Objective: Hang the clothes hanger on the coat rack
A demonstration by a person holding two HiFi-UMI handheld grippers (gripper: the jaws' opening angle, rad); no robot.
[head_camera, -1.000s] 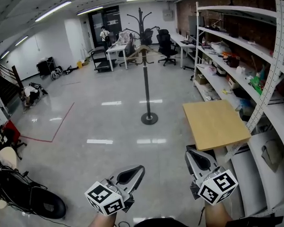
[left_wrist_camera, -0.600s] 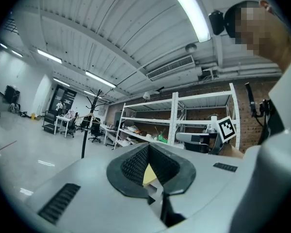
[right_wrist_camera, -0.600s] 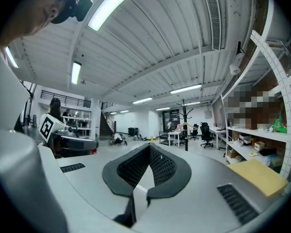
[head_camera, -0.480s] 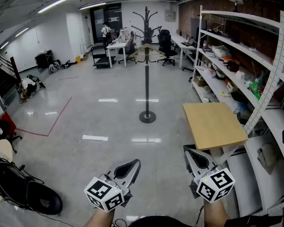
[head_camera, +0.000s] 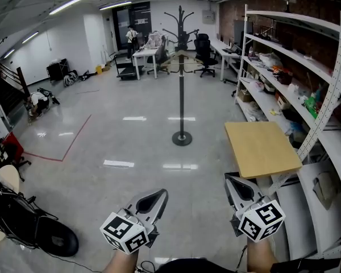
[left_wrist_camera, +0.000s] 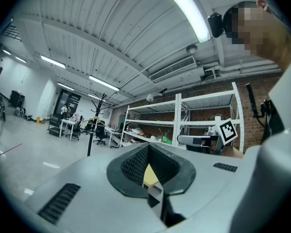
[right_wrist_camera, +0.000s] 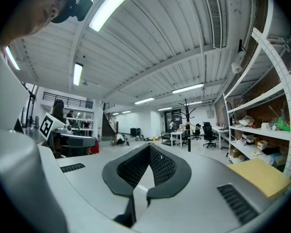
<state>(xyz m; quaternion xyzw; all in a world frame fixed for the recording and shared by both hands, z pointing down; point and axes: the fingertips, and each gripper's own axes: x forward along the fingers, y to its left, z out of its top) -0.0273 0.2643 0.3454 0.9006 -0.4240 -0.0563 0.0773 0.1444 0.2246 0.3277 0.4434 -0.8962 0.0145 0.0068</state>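
Note:
A black coat rack [head_camera: 181, 84] stands on the shiny floor several steps ahead. A wooden clothes hanger [head_camera: 182, 57] hangs on it below the hooks. My left gripper [head_camera: 161, 194] and right gripper [head_camera: 232, 181] are held low and near me, both pointing toward the rack and far from it. Both are shut with nothing between the jaws. The rack shows small in the left gripper view [left_wrist_camera: 91, 130] and in the right gripper view [right_wrist_camera: 187, 125].
A light wooden table top [head_camera: 261, 148] sits just ahead of my right gripper. White metal shelving [head_camera: 307, 90] full of items lines the right side. A dark bag [head_camera: 28, 232] lies at the lower left. Desks and office chairs [head_camera: 203, 50] stand beyond the rack.
The head view has shifted a little, so the rack sits slightly further right. Both grippers stay low, shut and nearly where they were.

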